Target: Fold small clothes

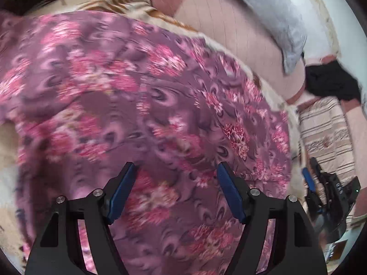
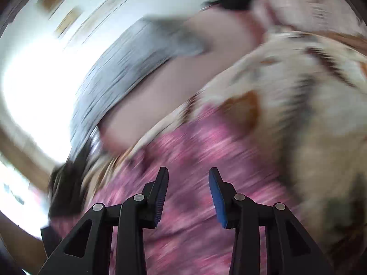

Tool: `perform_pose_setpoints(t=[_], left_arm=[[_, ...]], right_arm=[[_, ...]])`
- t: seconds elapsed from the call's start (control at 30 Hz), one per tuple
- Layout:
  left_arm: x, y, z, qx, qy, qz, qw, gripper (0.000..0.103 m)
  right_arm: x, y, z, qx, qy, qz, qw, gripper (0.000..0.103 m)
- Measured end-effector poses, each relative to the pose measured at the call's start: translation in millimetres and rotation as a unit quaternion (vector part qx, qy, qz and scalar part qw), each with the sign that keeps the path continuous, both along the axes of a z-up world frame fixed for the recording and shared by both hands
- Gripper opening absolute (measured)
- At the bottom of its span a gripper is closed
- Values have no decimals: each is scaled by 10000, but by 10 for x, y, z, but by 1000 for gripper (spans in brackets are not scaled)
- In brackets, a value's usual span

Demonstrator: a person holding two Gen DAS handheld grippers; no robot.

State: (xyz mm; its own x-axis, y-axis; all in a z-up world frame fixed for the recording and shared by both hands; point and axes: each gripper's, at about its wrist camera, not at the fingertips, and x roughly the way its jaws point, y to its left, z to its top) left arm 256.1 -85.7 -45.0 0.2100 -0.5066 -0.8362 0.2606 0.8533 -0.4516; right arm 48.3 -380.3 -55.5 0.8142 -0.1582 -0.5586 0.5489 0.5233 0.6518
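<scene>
A purple garment with a pink flower print [image 1: 142,105] lies spread over a cream and brown blanket [image 1: 110,2] and fills most of the left wrist view. My left gripper [image 1: 175,171] hovers over its near part, open wide, with nothing between the blue pads. At the right edge of that view my right gripper [image 1: 310,174] shows beside the garment's edge. In the blurred right wrist view the same flowered garment [image 2: 197,151] lies under my right gripper [image 2: 188,176], which is open with an empty gap.
A grey pillow [image 1: 270,16] rests on a pinkish bed surface [image 1: 229,29] behind the garment. A black cloth [image 1: 330,80] lies at the far right, above a striped rug [image 1: 325,135]. The cream and brown blanket [image 2: 298,96] rises to the right in the right wrist view.
</scene>
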Motion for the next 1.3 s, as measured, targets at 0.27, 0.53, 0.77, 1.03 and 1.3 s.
perform_pose_setpoints(t=[0.27, 0.53, 0.77, 1.03, 1.3], left_arm=[[206, 109, 167, -305, -15, 771, 9966, 5], [100, 335, 110, 197, -62, 1065, 9941, 5], [78, 282, -24, 660, -58, 804, 9946, 13], [-13, 552, 359, 52, -401, 1244, 9914, 28], [29, 122, 15, 1074, -769, 620, 9893, 40]], right_arm=[[-327, -521, -265, 358, -66, -563, 9977, 46], [161, -535, -577, 1211, 335, 505, 9908, 45], [275, -370, -386, 209, 986, 615, 9930, 13], [187, -84, 147, -852, 207, 567, 9945, 38], [599, 208, -214, -792, 1198, 1309, 9809, 36]])
